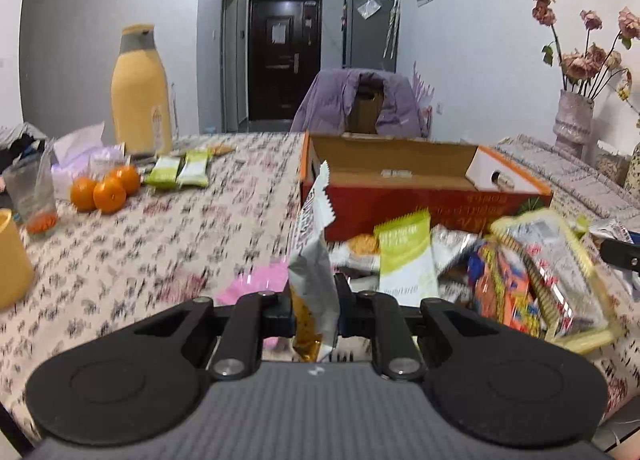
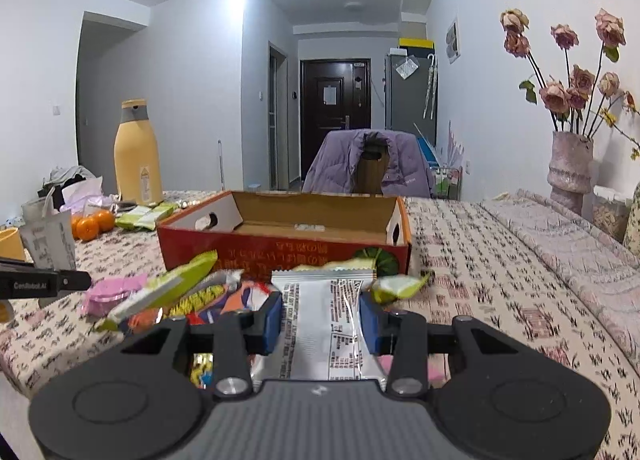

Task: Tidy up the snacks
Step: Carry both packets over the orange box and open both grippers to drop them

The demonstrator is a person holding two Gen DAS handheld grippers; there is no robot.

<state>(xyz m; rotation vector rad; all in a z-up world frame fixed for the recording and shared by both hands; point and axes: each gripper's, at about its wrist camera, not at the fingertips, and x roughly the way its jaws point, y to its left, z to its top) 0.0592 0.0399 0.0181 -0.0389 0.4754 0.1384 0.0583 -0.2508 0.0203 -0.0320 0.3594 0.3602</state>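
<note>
Presently on the patterned tablecloth (image 1: 160, 244): left gripper (image 1: 314, 300), jaws clamped on a silver snack packet (image 1: 312, 260) held upright above the cloth. Right gripper (image 2: 320, 316), jaws closed on a white printed packet (image 2: 320, 312). Snack pile (image 1: 520, 268) just before the open red cardboard box (image 2: 280, 248). Three oranges (image 1: 106, 189) far left.

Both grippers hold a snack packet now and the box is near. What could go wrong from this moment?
1. The left gripper pinches its silver packet low, so the tall top may flop and catch the cardboard box wall.
2. The right gripper holds a flat white packet over the snack pile; a low move could drag loose packets along.
</note>
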